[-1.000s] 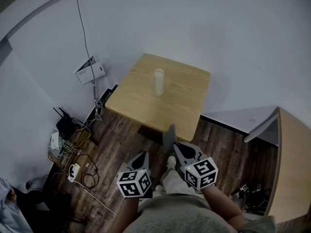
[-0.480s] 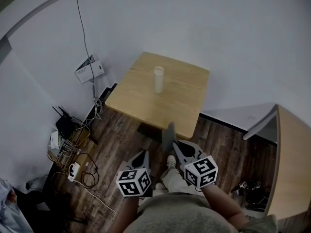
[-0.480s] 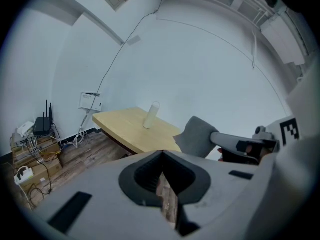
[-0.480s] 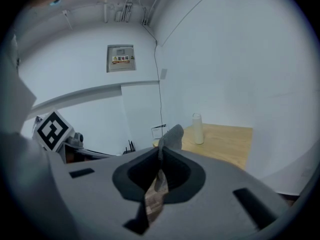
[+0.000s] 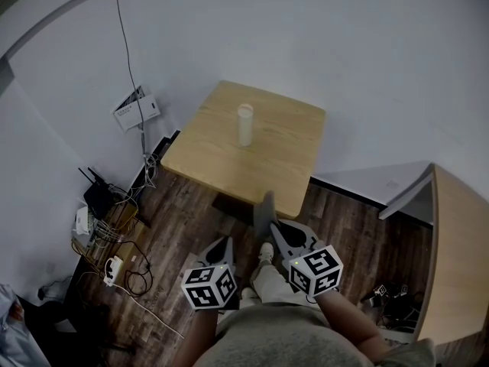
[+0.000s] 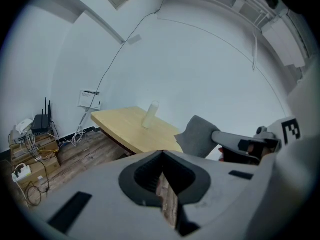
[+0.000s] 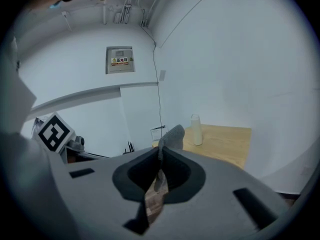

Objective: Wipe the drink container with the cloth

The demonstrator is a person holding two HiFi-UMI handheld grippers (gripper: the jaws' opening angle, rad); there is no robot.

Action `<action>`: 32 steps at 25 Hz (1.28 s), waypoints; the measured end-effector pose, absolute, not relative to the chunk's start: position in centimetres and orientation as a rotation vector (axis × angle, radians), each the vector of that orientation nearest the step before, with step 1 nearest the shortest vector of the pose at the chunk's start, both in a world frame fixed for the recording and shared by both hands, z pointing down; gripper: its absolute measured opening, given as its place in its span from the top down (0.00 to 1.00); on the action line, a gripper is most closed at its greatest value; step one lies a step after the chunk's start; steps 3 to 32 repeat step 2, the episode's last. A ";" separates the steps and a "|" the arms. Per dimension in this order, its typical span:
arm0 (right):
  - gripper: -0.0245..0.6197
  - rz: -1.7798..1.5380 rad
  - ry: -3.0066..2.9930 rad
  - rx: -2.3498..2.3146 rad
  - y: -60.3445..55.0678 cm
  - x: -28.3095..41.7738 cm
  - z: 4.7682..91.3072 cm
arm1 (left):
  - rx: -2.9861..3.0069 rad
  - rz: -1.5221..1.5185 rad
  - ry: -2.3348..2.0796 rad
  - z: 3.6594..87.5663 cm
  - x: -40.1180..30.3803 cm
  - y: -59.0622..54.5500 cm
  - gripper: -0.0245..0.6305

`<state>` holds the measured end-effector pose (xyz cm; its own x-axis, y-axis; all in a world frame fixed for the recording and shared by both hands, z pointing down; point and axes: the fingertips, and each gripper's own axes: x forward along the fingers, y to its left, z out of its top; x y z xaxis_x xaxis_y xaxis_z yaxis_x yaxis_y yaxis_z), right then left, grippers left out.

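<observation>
A tall white drink container (image 5: 244, 125) stands upright near the middle of a small wooden table (image 5: 267, 174). Both grippers hang low in front of the person's body, well short of the table. My right gripper (image 5: 273, 231) is shut on a grey cloth (image 5: 264, 211) that sticks up past its tips. In the right gripper view the cloth (image 7: 173, 136) rises from the closed jaws (image 7: 161, 153), with the container (image 7: 196, 129) far beyond. My left gripper (image 5: 224, 246) is shut with nothing in it. In the left gripper view, its tips (image 6: 162, 152) meet, with the container (image 6: 150, 115) and cloth (image 6: 196, 136) ahead.
A router, power strip and tangled cables (image 5: 107, 220) lie on the dark wood floor left of the table. A white box (image 5: 136, 111) hangs on the wall. A second wooden top (image 5: 458, 251) stands at the right. The person's shoe (image 5: 266, 255) is between the grippers.
The table and container have drifted slightly up and left in the head view. Both grippers keep the same pose, the right one still shut on the cloth.
</observation>
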<state>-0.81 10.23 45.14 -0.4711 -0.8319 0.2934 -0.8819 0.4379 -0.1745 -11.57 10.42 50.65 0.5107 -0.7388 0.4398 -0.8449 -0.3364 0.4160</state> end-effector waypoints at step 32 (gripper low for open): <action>0.95 0.456 -2.529 1.523 10.0 -0.6 44.9 | 2.151 0.229 -1.286 50.7 -11.3 10.3 0.96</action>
